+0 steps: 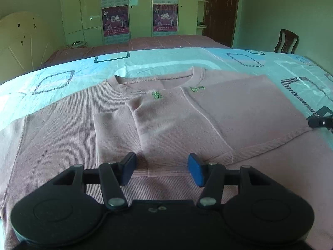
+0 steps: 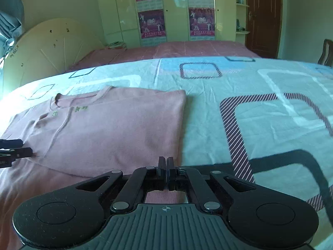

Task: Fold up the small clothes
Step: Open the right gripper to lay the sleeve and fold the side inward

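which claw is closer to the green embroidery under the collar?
Left. The left claw hovers open over the pink top's middle, the green embroidery straight ahead. The right claw, shut, sits at the folded side's near corner, off to the embroidery's side.

I read "2010" on the lower poster [image 1: 115,20] left of the wardrobe's [image 1: 141,10] middle door; other print is illegible.

Bedsheet [image 2: 208,108]: light blue, printed with rounded squares, some striped, some white.
Wardrobe [image 1: 141,10]: pale doors along the back wall, posters [image 1: 115,20] stuck on them.
Door [image 2: 263,16]: dark brown, right of the wardrobe.
Chair [image 1: 287,41]: dark wood, far right.
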Available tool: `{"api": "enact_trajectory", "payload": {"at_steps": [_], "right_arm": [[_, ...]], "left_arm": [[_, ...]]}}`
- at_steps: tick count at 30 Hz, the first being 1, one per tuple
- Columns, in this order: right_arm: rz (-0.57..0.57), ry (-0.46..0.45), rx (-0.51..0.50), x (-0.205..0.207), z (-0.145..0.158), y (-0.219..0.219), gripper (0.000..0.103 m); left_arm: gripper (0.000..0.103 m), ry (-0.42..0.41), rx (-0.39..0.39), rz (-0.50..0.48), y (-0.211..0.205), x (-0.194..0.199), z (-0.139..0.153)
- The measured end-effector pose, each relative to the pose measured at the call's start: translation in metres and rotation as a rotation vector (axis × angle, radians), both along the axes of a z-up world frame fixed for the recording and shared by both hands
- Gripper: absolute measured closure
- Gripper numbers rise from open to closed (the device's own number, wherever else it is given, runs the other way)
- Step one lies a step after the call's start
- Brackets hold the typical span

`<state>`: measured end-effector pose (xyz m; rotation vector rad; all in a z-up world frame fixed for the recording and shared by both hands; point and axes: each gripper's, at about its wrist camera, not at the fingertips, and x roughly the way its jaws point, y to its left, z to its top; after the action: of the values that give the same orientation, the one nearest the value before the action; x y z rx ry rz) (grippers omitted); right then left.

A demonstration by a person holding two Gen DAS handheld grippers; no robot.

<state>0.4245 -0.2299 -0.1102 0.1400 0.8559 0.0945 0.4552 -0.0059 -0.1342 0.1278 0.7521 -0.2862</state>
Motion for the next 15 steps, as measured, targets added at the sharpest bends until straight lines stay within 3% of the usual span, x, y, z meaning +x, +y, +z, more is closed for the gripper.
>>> {"api": "enact_trajectory", "payload": {"at_steps": [5, 9, 15], "right_arm": [[-0.033, -0.063, -0.012, -0.012, 0.007, 0.007, 0.103], [-0.046, -0.001, -0.027, -0.009, -0.003, 0.009, 0.103], [-0.097, -0.048, -0.001, -0.020, 0.015, 0.015, 0.103]], "left_arm": [[0.049, 0.009, -0.021, 0.016, 0.002, -0.001, 0.005], [0.049, 0.005, -0.028, 0.017, 0.006, -0.007, 0.006], [0.041, -0.001, -0.090, 0.132, 0.049, -0.026, 0.014]]}}
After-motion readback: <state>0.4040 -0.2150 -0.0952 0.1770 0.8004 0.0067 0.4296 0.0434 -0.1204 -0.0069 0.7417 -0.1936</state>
